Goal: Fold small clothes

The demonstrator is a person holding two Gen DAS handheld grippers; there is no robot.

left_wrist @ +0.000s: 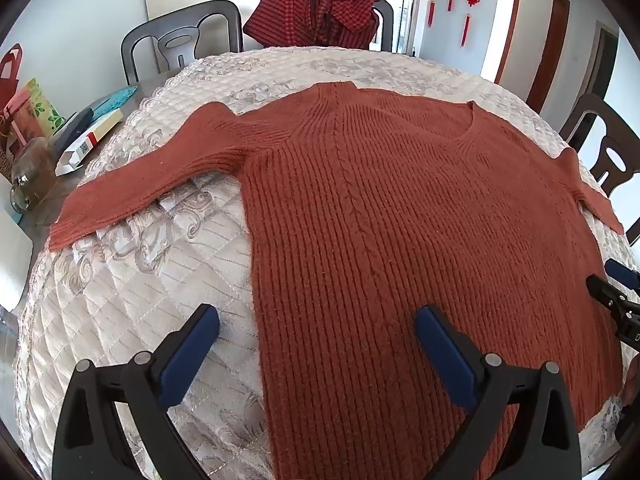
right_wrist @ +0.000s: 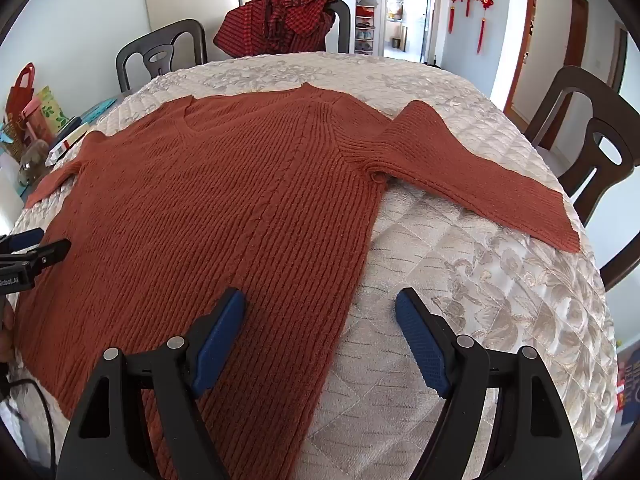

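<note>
A rust-orange knitted sweater [left_wrist: 400, 220] lies flat, front up, on the quilted table cover, both sleeves spread out; it also shows in the right wrist view [right_wrist: 224, 208]. My left gripper [left_wrist: 318, 320] is open, its jaws straddling the sweater's left side edge near the hem. My right gripper [right_wrist: 320, 304] is open, straddling the sweater's right side edge near the hem. The left sleeve [left_wrist: 136, 188] reaches toward the table's left edge. The right sleeve [right_wrist: 484, 180] reaches toward the right edge. Each gripper shows at the rim of the other's view.
A beige quilted cover [left_wrist: 132, 288] covers the round table. Dark chairs [right_wrist: 592, 148] stand around it; the far one carries a red checked garment [left_wrist: 316, 12]. Boxes, a glass jar and gift bags [left_wrist: 28, 112] crowd the table's left part.
</note>
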